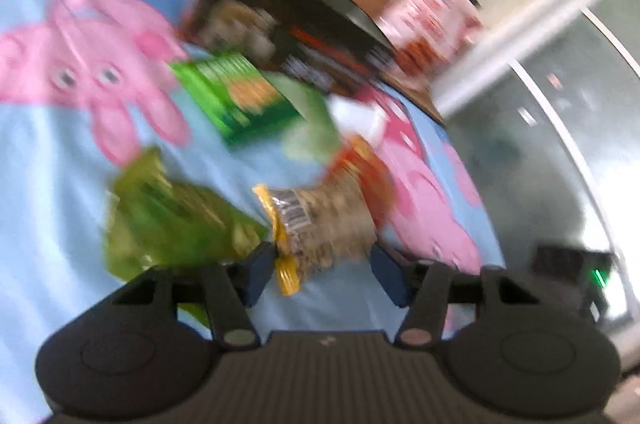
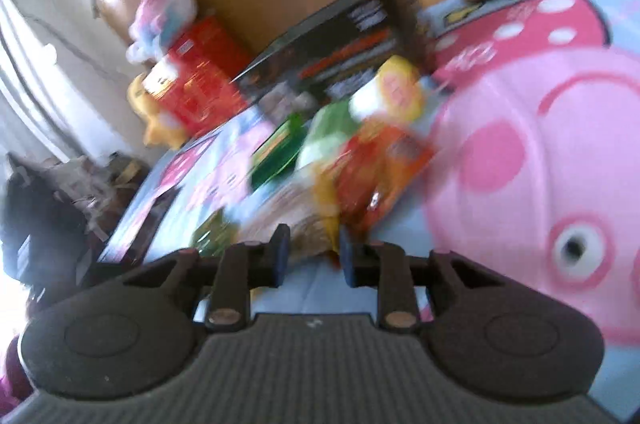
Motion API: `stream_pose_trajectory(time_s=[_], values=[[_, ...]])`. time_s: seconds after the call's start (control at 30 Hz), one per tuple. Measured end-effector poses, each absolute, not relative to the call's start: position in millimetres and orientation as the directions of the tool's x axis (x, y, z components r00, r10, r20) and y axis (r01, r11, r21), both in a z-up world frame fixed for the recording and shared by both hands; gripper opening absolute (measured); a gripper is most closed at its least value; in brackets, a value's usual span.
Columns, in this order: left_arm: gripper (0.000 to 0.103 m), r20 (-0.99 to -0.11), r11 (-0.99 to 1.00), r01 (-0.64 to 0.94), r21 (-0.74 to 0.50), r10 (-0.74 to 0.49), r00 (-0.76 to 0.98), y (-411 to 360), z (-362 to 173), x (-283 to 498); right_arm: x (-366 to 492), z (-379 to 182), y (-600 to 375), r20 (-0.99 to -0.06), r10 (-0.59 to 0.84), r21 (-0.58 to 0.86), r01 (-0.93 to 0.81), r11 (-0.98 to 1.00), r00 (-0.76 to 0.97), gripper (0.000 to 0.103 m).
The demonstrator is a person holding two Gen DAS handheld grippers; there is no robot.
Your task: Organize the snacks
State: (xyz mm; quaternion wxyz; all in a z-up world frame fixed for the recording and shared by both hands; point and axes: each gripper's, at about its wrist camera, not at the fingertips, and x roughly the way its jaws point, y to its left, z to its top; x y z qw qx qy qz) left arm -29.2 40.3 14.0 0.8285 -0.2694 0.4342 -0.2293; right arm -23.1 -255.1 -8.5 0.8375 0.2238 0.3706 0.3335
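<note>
Snacks lie scattered on a blue cartoon-pig bedsheet (image 1: pixel 48 183). Left tongs (image 1: pixel 324 270) stand apart around the near end of a clear nut packet (image 1: pixel 320 220) with a yellow edge, pads not pressing. Right tongs (image 2: pixel 312 256) stand narrowly apart before an orange-red packet (image 2: pixel 380 175); contact is too blurred to tell. A green box (image 1: pixel 236 99) lies farther off.

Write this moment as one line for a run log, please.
left claw: open around nut bag | right claw: open, near red snack bag | surface: blue cartoon cloth
</note>
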Motion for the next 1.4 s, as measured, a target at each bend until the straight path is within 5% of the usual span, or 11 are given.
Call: stream_pose_trajectory(time_s=[0.13, 0.27, 0.4, 0.43, 0.47, 0.53, 0.93, 1.03, 1.13, 1.2, 1.4], values=[[0.061, -0.556, 0.722, 0.140, -0.677, -0.627, 0.546, 57, 22, -24, -41, 1, -254, -0.453, 0.744, 0.590, -0.461, 0.663, 0.491, 0.033], [0.073, -0.576, 0.751, 0.150, -0.643, -0.604, 0.551, 53, 27, -17, -48, 8, -244, -0.497, 0.685, 0.471, -0.497, 0.729, 0.533, 0.048], [0.071, -0.601, 0.769, 0.180, -0.613, -0.602, 0.525, 40, 20, -8, -50, 4, -221, -0.533, 0.647, 0.363, -0.543, 0.757, 0.545, 0.048], [0.067, -0.610, 0.778, 0.195, -0.598, -0.599, 0.520, 35, 20, -7, -50, 4, -216, -0.536, 0.644, 0.344, -0.556, 0.757, 0.546, 0.047], [0.057, -0.616, 0.786, 0.207, -0.582, -0.593, 0.518, 31, 21, -6, -49, 4, -210, -0.541, 0.641, 0.332, -0.562, 0.758, 0.544, 0.036], [0.054, -0.617, 0.773, 0.217, -0.596, -0.614, 0.493, 29, 20, -3, -51, 4, -200, -0.555, 0.623, 0.290, -0.573, 0.766, 0.551, 0.018], [0.055, -0.467, 0.764, 0.306, -0.568, -0.605, 0.644, 47, 97, 42, -16, 61, -180, -0.397, 0.579, 0.146, -0.574, 0.806, 0.712, 0.019], [0.065, -0.430, 0.790, 0.296, -0.538, -0.559, 0.709, 49, 114, 73, 18, 78, -169, -0.345, 0.563, 0.122, -0.558, 0.820, 0.751, 0.023], [0.069, -0.451, 0.844, 0.211, -0.493, -0.455, 0.767, 54, 115, 94, 57, 76, -158, -0.357, 0.501, 0.104, -0.499, 0.860, 0.788, 0.044], [0.069, -0.431, 0.815, 0.203, -0.542, -0.478, 0.765, 64, 109, 89, 67, 72, -163, -0.367, 0.435, 0.084, -0.436, 0.896, 0.822, 0.043], [0.070, -0.432, 0.745, 0.211, -0.632, -0.566, 0.702, 71, 73, 60, 52, 39, -234, -0.407, 0.441, 0.323, -0.326, 0.889, 0.800, 0.044]])
